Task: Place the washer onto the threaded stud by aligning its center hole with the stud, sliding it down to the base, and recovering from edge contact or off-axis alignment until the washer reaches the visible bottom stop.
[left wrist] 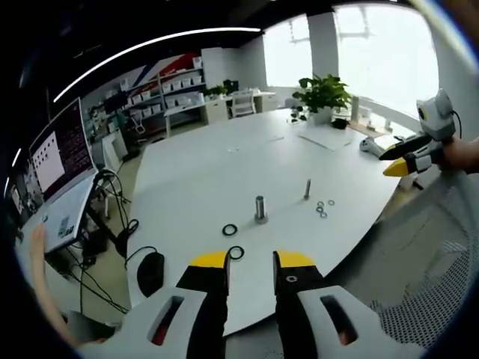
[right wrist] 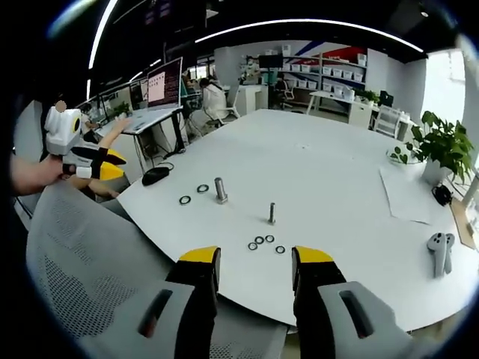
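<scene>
Both claws hang off the near edge of the white desk (right wrist: pixel 322 164), the left claw (left wrist: pixel 251 262) and the right claw (right wrist: pixel 254 258) each with yellow-tipped jaws parted and nothing between them. On the desk a thin threaded stud (right wrist: pixel 272 212) stands upright with a cluster of small washers (right wrist: pixel 263 242) lying flat just beside it, none on the stud. A thicker metal post (right wrist: pixel 221 189) stands further along, two black rings (right wrist: pixel 193 194) lying near it
</scene>
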A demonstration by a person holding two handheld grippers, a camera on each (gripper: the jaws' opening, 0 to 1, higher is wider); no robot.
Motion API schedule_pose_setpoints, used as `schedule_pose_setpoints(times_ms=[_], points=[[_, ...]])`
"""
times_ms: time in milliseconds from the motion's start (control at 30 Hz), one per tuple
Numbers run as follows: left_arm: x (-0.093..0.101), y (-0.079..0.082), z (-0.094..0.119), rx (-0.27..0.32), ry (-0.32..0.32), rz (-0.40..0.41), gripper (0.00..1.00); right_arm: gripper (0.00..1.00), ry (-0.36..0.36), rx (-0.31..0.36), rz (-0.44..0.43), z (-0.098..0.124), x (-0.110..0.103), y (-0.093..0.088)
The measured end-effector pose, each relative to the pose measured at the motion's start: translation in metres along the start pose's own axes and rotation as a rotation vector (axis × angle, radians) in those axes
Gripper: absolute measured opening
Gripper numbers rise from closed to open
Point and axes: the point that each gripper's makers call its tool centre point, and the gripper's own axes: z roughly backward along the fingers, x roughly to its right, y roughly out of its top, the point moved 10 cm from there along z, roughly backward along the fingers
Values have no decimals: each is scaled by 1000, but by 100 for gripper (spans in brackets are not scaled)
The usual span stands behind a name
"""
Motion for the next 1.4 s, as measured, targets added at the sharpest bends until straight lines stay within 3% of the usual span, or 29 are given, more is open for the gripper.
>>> schedule_pose_setpoints(times_ms=[133, 667, 1400], points=[[-1, -1, -1, -3, -3, 0, 21, 41, 14, -20, 1, -1, -2, -2], [-4, -4, -3, -12, 4, -9, 21, 41, 22, 13, -28, 1, 0, -1], [-2, -6, -2, -44, 19, -11, 21, 41, 54, -23, -16, -5, -2, -6]])
